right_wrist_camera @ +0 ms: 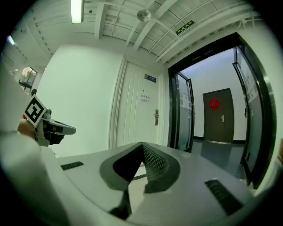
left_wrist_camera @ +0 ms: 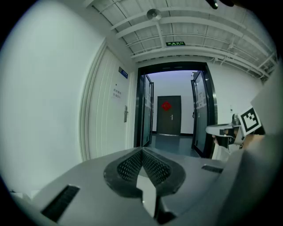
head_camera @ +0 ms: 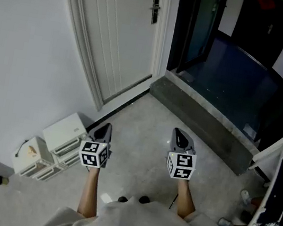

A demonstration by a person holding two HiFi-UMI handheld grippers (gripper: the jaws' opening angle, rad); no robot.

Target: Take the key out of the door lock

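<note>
Head view: a person stands on the floor, well apart from the white door, facing it.
Left tool: held out roughly level, jaws pressed together, nothing between them.
Right tool: likewise closed and empty, beside its partner.
Door lock: on the door's right edge, out of reach; the key is too small to make out.
Stage: approach apparently not yet made; closed jaws suit carrying and must part before any grasp.
</note>
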